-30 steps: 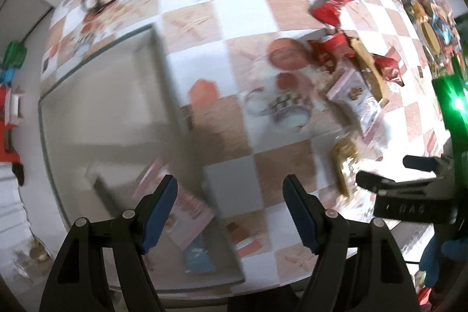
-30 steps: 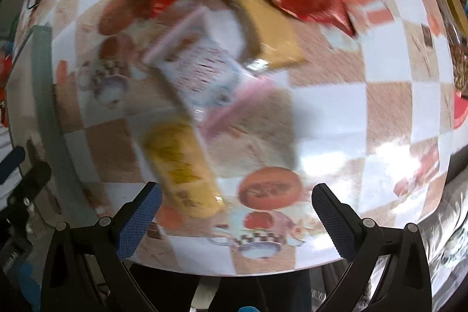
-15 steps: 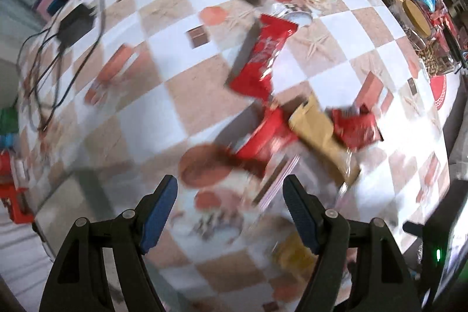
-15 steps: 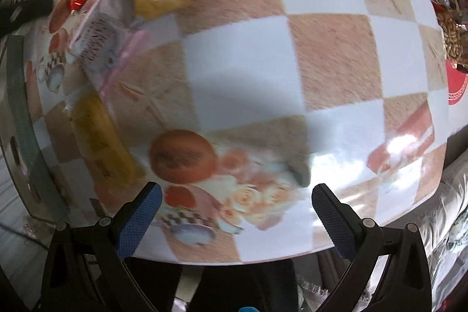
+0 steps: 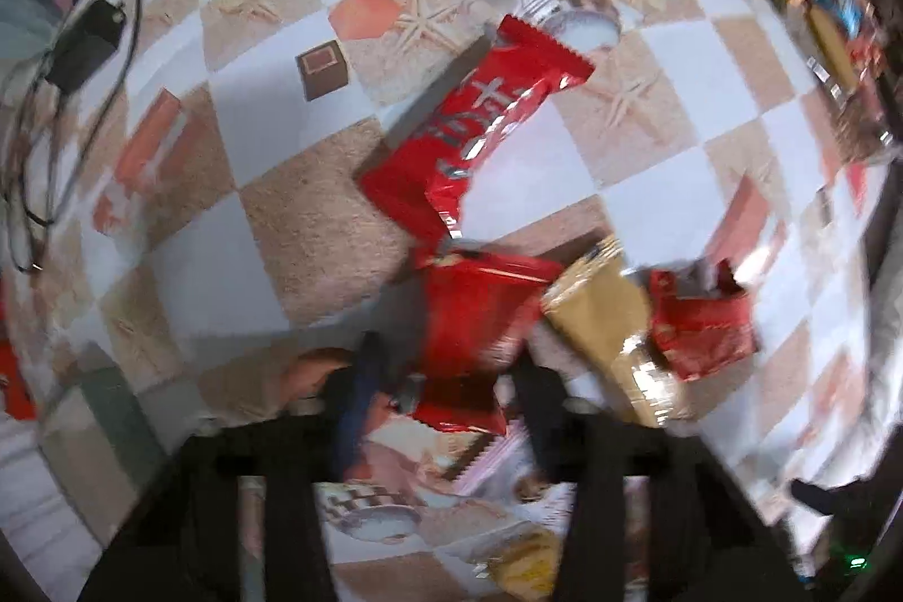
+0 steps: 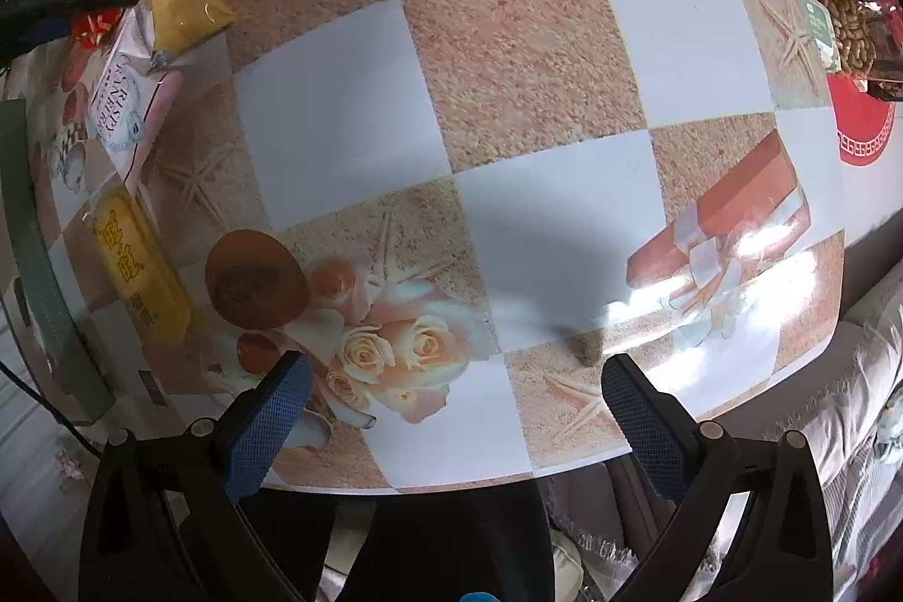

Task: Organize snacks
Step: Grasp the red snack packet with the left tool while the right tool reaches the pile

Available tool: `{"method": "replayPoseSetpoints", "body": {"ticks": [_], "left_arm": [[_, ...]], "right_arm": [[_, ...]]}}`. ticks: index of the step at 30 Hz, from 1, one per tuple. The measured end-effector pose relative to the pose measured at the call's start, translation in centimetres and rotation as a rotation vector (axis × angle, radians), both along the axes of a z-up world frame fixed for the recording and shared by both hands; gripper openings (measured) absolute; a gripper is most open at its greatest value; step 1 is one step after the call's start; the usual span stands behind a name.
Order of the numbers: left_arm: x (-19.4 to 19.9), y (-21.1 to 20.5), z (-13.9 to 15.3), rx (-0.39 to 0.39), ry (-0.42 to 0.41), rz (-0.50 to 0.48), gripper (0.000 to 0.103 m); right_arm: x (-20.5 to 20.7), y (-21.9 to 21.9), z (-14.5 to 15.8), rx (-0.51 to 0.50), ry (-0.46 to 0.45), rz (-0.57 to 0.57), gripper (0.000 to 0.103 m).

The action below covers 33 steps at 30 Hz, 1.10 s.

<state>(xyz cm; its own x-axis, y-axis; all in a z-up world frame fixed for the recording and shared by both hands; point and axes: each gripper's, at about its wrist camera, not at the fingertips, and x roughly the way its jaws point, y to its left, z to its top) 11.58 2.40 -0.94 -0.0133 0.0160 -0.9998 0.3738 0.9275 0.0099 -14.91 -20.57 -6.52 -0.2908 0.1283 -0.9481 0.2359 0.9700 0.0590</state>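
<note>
The left gripper [image 5: 446, 376] has just been closing, and a red snack packet [image 5: 474, 337] is flanked by its blurred fingers; a firm grasp cannot be told. A gold packet [image 5: 609, 325] lies just beside it, another red wrapper [image 5: 480, 133] beyond. The right gripper [image 6: 451, 410] is held released over the bare checked tablecloth [image 6: 508, 55].

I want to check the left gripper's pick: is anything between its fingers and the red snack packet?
Nothing visible: the left gripper, its jaws just closing, has the red packet directly between them, gold packet alongside.
</note>
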Motion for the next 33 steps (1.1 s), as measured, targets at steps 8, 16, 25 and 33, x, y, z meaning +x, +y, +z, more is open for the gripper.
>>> {"method": "replayPoseSetpoints", "body": {"ticks": [8,16,25,33], "left_arm": [[-3.2,3.7,0.1,0.001,-0.013,0.034,0.031],[-9.1,9.1,-0.6,0.022,0.017,0.112,0.031],[-12.3,13.6,-1.0,0.032,0.039,0.21,0.031],[-14.1,15.4,-1.1,0.036,0.025,0.197,0.031]], "right_arm": [[1.2,1.9,0.9,0.001,-0.01,0.012,0.103],[2.9,4.2,1.7,0.003,-0.01,0.039,0.103],[4.3,7.0,2.7,0.007,-0.03,0.13,0.103],[5.2,10.9,3.0,0.032,-0.041,0.208,0.103]]}}
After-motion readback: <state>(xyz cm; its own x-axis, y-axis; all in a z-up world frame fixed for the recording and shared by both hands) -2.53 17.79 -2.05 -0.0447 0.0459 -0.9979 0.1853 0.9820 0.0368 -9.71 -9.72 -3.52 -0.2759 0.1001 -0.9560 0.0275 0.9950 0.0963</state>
